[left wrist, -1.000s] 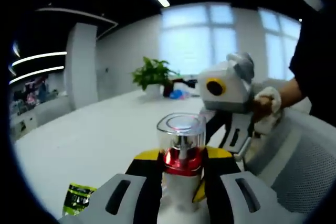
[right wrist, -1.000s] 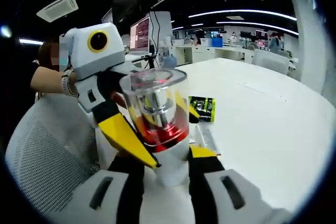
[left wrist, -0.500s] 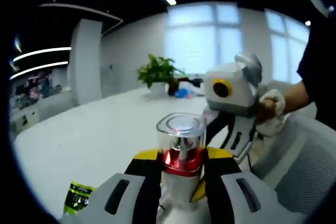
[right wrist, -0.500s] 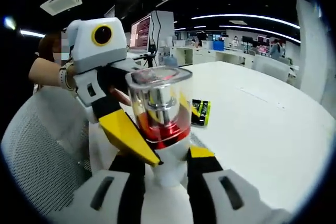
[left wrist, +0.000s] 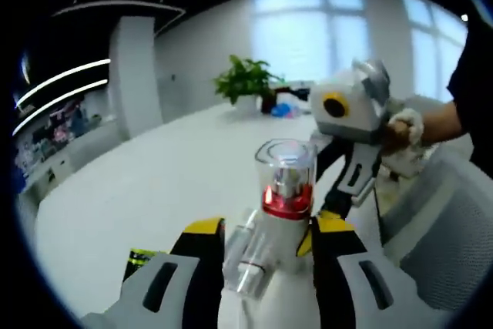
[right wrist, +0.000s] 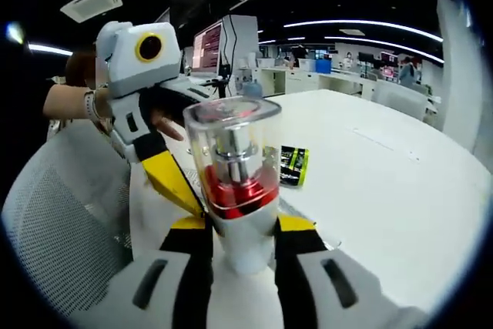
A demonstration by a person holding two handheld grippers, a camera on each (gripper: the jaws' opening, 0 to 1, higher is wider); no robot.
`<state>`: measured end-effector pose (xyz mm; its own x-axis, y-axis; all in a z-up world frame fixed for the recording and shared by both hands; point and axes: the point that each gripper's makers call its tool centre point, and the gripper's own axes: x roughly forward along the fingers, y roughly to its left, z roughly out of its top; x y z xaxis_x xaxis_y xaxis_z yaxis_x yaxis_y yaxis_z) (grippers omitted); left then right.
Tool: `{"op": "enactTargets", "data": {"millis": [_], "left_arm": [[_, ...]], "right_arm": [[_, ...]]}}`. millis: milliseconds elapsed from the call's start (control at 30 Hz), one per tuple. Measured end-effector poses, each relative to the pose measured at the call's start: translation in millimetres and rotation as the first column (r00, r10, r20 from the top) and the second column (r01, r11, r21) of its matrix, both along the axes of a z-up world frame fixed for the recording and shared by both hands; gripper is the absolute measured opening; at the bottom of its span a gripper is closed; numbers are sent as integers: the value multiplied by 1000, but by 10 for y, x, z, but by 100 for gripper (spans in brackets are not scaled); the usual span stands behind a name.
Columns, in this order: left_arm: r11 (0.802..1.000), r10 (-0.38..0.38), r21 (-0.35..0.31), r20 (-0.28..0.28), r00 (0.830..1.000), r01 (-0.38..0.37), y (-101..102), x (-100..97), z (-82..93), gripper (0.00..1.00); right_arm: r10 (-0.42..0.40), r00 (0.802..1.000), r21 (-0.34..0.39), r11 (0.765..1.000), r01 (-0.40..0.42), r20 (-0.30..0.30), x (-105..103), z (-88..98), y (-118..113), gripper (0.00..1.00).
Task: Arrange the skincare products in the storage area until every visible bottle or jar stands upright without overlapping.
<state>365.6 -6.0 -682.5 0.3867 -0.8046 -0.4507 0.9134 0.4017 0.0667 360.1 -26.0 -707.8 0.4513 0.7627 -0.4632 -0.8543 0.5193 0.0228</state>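
Note:
A pump bottle [right wrist: 235,182] with a white body, a red collar and a clear cap stands upright between my right gripper's [right wrist: 243,227] jaws, which are shut on its body. In the left gripper view the same bottle [left wrist: 286,190] rises near the right-hand jaw of my left gripper [left wrist: 266,230], whose jaws stand apart and open. A small clear bottle [left wrist: 246,258] lies on its side between those jaws. The right gripper [left wrist: 343,190] reaches the pump bottle from behind. The left gripper [right wrist: 173,186] sits just left of the bottle, its yellow finger apart from it.
A green sachet [left wrist: 142,260] [right wrist: 293,163] lies flat on the white table [left wrist: 154,182] [right wrist: 370,159]. A grey mesh chair [left wrist: 443,244] [right wrist: 54,229] stands at the table's edge. A potted plant [left wrist: 250,78] is at the far end. A person's hands hold both grippers.
My left gripper has let go of the pump bottle, opened and drawn back a little. The lying clear bottle has come into its view. The right gripper keeps its hold.

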Motion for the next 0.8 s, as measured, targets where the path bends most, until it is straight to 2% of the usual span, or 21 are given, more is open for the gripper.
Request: {"op": "enactTargets", "data": {"millis": [67,133,200,300,333,500,633,700,733,800], "left_arm": [[996,26,83,-4,1000,-26,168,15,-130,44],[987,76,145,-64,995,-67,326,-6,-280,50],[970,125,217,-74,989,-106,494,16,-416,51],[938,182,314,-79,980,-148,695,20,-580,47],[928,208,332,-90,974,-168,744,16,-623,47],[913,264,362,-173,949,-188,847,-63,-741,49],[890,292,408,-165,942,-204,933,-74,-819,48],[870,318,439,-153,936,-224,995,-67,-862,46],[851,337,471,-151,929,-232,1063,-73,-904,44],[838,344,495,-159,925,-227,1118,-96,-939,38]], "right_arm": [[0,1000,1,1000,0,-1,0,-1,2,30],[0,1000,2,1000,0,0,-1,-1,4,30],[0,1000,4,1000,0,0,1,-2,5,30],[-1,1000,7,1000,1,1,7,-3,5,30],[-2,1000,7,1000,2,1,8,-3,4,30],[-2,1000,8,1000,2,-2,13,-5,6,30],[-2,1000,8,1000,2,-4,16,-7,6,30],[-2,1000,8,1000,2,-4,17,-8,4,30],[-2,1000,8,1000,2,-4,17,-8,3,30],[-5,1000,10,1000,5,-4,19,-9,2,30]]}}
